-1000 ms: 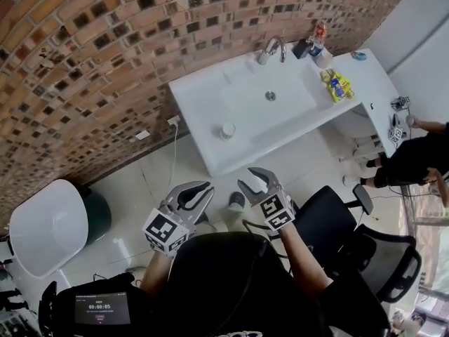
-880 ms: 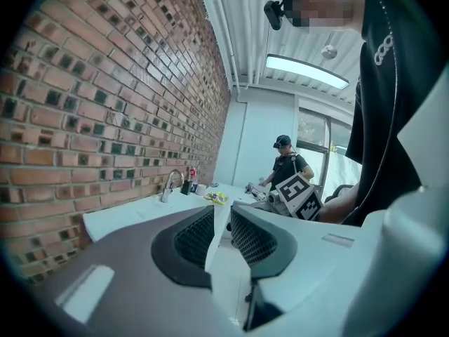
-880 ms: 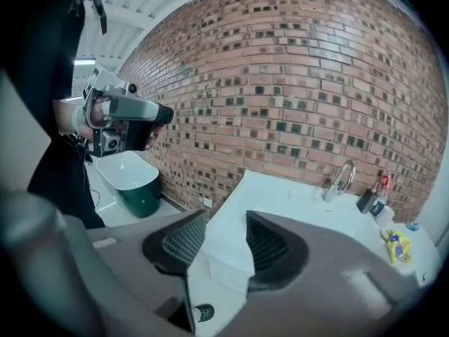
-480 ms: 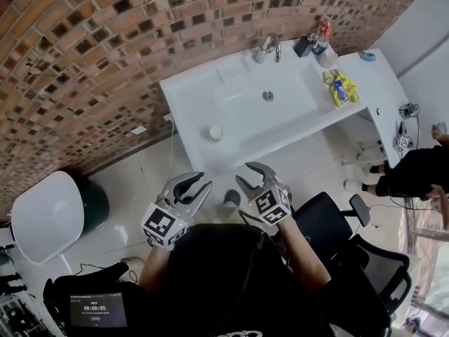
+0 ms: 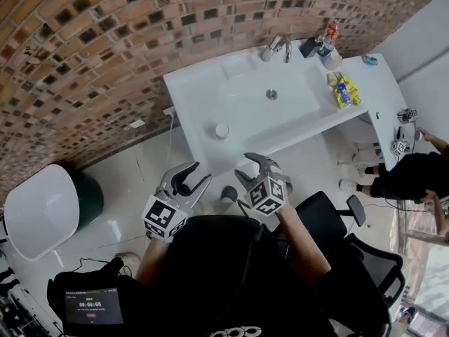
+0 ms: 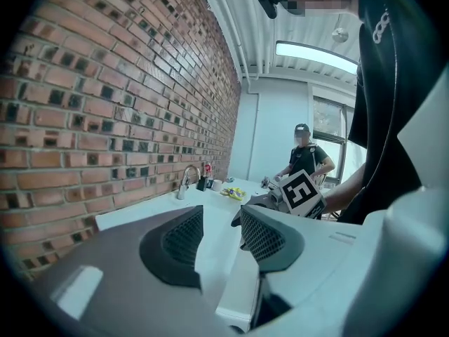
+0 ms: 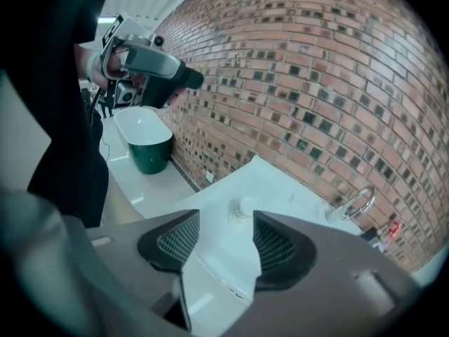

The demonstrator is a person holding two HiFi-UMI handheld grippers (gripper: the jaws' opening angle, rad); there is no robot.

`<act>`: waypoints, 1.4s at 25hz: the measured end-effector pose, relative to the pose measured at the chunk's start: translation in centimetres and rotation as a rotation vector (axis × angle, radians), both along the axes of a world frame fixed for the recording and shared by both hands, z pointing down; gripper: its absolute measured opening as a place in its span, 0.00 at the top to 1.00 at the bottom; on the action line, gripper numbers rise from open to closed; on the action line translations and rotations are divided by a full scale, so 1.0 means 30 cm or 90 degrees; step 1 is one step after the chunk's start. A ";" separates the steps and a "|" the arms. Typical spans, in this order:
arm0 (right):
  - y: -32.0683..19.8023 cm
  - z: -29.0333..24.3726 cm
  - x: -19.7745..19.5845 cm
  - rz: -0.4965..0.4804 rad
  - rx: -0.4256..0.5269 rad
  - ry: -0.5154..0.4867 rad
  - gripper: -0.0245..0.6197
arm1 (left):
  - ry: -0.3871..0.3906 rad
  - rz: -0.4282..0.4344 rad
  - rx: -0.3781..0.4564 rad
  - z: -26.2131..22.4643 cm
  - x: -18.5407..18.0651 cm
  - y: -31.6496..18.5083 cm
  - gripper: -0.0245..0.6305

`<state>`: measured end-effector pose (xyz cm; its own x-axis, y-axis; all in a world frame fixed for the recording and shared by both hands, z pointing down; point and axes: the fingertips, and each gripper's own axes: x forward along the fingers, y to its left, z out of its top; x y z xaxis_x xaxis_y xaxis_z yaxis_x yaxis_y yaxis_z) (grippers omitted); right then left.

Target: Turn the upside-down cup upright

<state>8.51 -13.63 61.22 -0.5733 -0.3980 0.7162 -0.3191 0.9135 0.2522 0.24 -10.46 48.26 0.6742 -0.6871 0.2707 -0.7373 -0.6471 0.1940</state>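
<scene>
White sink counter (image 5: pixel 196 97) in the head view's upper middle bore the cup (image 5: pixel 222 130) at its near left, standing on end with its axis vertical. Below it, the left gripper (image 5: pixel 200 173) and right gripper (image 5: pixel 242 166) sat nearer the counter than a second before. In the left gripper view the jaws had just spread wide and held nothing. In the right gripper view the jaws had also been opening, empty, with the distant cup showing between them.

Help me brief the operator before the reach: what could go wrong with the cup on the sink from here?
1. The cup stands on the sink ledge between basin and front edge; a clumsy pinch could knock it into the basin or off the edge.
2. The left tool and right tool, jaws just opening wider with nothing between them, hang side by side; reaching together, they might collide.
</scene>
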 end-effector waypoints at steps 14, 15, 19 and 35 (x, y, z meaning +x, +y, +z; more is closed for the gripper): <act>-0.033 0.133 -0.210 -0.116 0.035 0.199 0.56 | 0.036 -0.021 -0.022 0.061 -0.254 0.002 0.70; -0.035 0.146 -0.225 -0.140 0.050 0.229 0.56 | 0.041 -0.023 -0.023 0.062 -0.267 0.005 0.70; -0.042 0.240 -0.280 -0.246 0.094 0.358 0.54 | 0.052 -0.029 -0.028 0.070 -0.321 0.018 0.70; -0.210 0.529 -0.337 -0.470 0.171 0.783 0.51 | 0.070 -0.066 -0.042 0.107 -0.506 0.090 0.70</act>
